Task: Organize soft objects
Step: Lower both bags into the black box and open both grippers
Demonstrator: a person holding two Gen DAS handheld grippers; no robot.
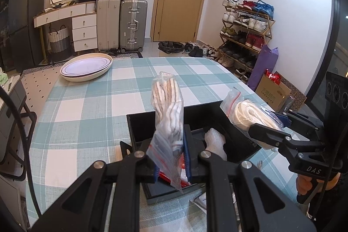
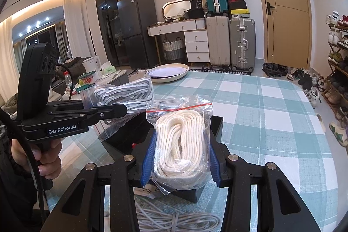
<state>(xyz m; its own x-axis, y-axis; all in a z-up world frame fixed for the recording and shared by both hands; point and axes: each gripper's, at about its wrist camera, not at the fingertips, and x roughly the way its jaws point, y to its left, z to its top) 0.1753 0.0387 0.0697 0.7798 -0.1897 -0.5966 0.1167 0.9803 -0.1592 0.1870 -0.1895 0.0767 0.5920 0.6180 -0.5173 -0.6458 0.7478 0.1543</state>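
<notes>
1. Bags of rope were the things in hand: 2 clear zip bags, each pinched by 1 claw above a black box (image 1: 139, 123) on the checked tablecloth (image 1: 87, 90).
2. At the far left of the table, near its back edge, a stack of white oval plates (image 1: 86, 69) sat well apart from the box.
3. The left claw (image 1: 169, 158) was pressed together on the bag of grey and white rope (image 1: 167, 114). It gripped the lower part of the bag, so the bag stood upright between the blue pads, with the rope rising above them.
4. In the right wrist view the same bag (image 2: 128, 95) lay flat, sticking out sideways from the left claw (image 2: 125, 110), and a hand (image 2: 43, 158) held that claw's handle at the left edge.
5. The box lay open below both bags, with a piece of white bubble wrap (image 1: 215, 140) inside it.
6. The right claw (image 2: 180, 158) was closed on the bag of cream rope (image 2: 182, 138), its blue pads squeezing both sides of the coil, and the red zip strip sat at the bag's top.
7. In the left wrist view this bag (image 1: 250, 114) hung over the right side of the box.
8. Loose grey cable (image 2: 174, 219) lay on the table under the right claw, just in front of the box.
</notes>
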